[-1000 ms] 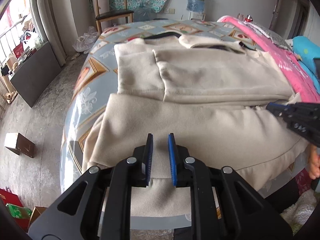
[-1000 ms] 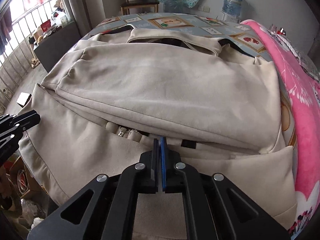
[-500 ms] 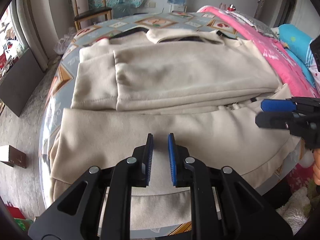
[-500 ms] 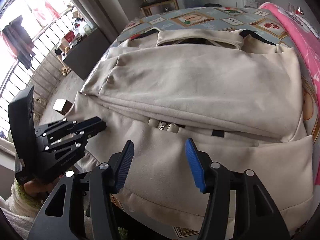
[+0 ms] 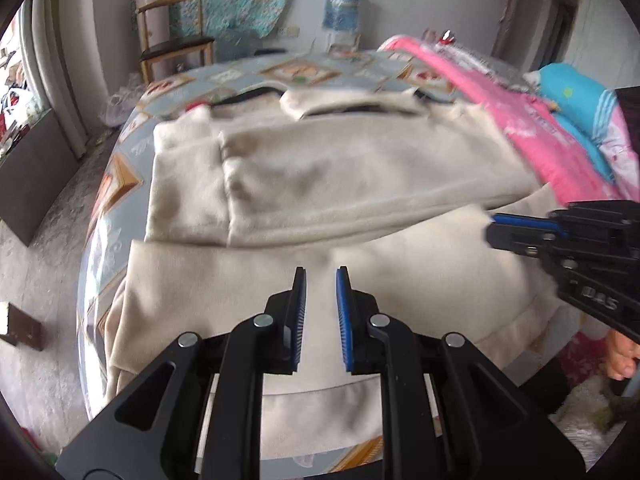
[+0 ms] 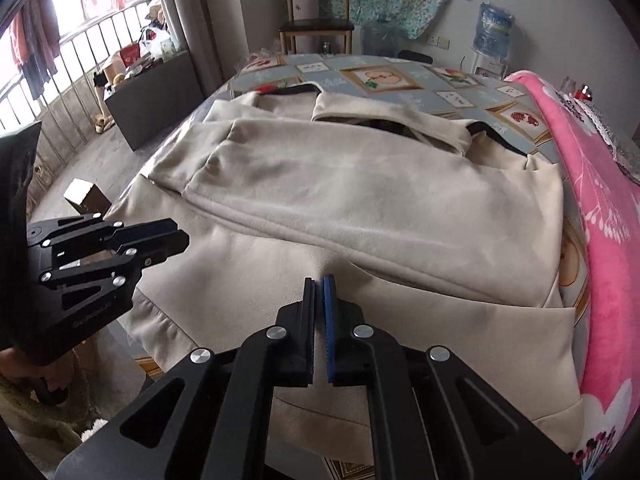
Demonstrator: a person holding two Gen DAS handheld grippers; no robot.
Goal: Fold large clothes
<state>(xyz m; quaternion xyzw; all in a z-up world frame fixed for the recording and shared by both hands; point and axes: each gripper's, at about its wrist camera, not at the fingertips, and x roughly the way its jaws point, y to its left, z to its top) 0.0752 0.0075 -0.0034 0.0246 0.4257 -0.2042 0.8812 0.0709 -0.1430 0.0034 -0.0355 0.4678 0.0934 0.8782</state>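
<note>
Beige fabric of one coat (image 5: 340,184) is seen in the left wrist view, spread on the patterned bed (image 5: 120,168) beneath the left gripper (image 5: 321,280), whose jaws are set narrowly apart and hold nothing. In the right wrist view, the right gripper (image 6: 319,284) is seen nearly closed; whether cloth is pinched cannot be told. The coat's near hem (image 6: 160,320) is draped over the bed edge beside a pink blanket (image 6: 600,216).

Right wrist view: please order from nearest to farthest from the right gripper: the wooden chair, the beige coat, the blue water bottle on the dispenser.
1. The beige coat, spread on the bed directly under the right gripper.
2. The blue water bottle on the dispenser, far right by the wall.
3. The wooden chair, far centre by the wall. These last two are too close to call.
</note>
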